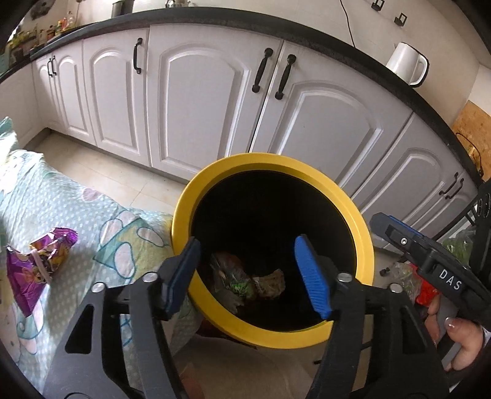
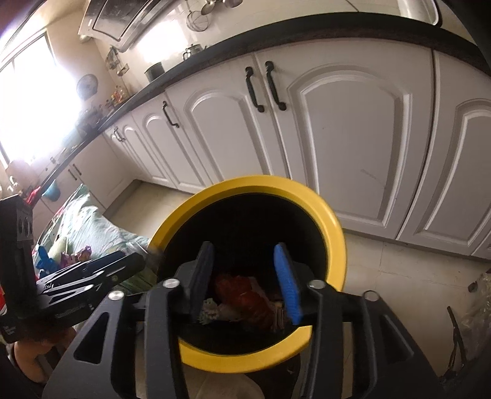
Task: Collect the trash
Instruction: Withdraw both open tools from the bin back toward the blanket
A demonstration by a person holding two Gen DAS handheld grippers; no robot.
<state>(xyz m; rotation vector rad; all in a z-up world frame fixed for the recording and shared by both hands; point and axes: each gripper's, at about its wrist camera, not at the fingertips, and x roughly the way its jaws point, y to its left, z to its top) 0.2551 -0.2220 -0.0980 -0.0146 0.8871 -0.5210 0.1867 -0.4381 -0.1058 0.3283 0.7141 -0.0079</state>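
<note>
Two grippers over yellow-rimmed bin (image 1: pixel 365 233).
Left gripper (image 1: pixel 250 276) and right gripper (image 2: pixel 245 282): jaws spread, holding nothing. Crumpled wrappers (image 1: pixel 245 285) lie inside bin; purple wrapper (image 1: pixel 40 261) on bedspread (image 1: pixel 92 214) left of bin.

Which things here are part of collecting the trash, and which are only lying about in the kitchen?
Part of the job:
- yellow-rimmed bin
- crumpled wrappers in the bin
- purple snack wrapper on the patterned cloth
- left gripper, open
- right gripper, open

Lying about:
- white kettle
- cabinet doors
- kitchen counter
</note>
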